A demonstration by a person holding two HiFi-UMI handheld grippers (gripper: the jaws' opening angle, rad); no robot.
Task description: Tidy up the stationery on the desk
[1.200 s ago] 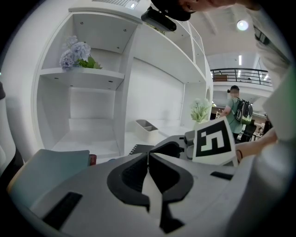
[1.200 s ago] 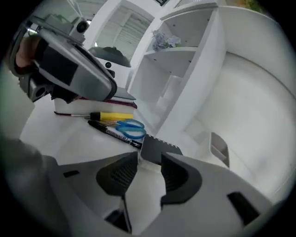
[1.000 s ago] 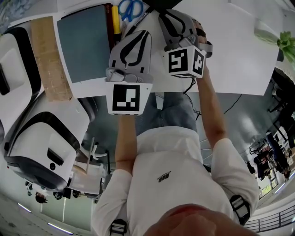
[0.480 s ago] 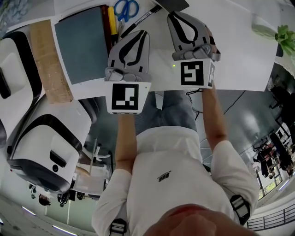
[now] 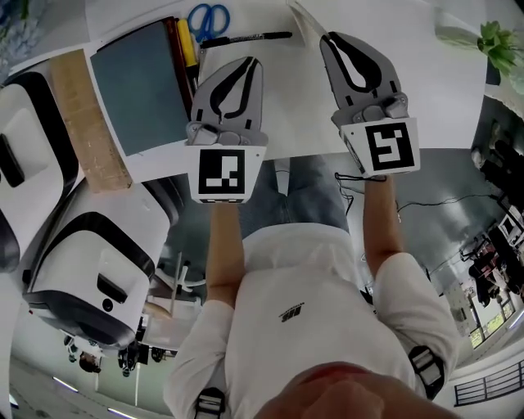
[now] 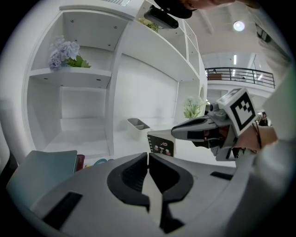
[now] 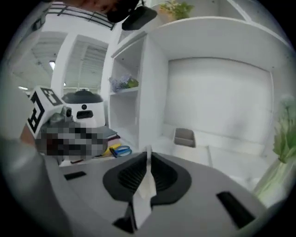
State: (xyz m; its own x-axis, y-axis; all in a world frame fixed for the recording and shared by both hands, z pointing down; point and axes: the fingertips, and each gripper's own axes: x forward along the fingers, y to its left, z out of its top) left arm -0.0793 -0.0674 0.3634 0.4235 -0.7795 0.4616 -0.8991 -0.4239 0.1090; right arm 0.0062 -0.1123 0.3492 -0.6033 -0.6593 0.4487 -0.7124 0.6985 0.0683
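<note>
I am in an office, at a white worktop [image 5: 458,98] built into white shelves [image 6: 69,74]. Stationery lies about it: blue scissors [image 5: 206,18], a black marker [image 5: 246,38], a teal book [image 5: 135,86], a spiral notebook [image 6: 160,144] and a grey organiser tray [image 6: 137,124]. Flowers [image 6: 64,51] sit on a shelf and a green plant [image 5: 495,37] on the worktop. Beyond me are a railed gallery [image 6: 240,74], a round ceiling light [image 6: 238,26] and large white machines [image 5: 90,270] on a glossy grey floor [image 5: 442,221].

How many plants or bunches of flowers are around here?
3: pale purple flowers on an upper shelf, greenery on top of the shelving, a leafy plant on the desk's right side. More may be hidden.
</note>
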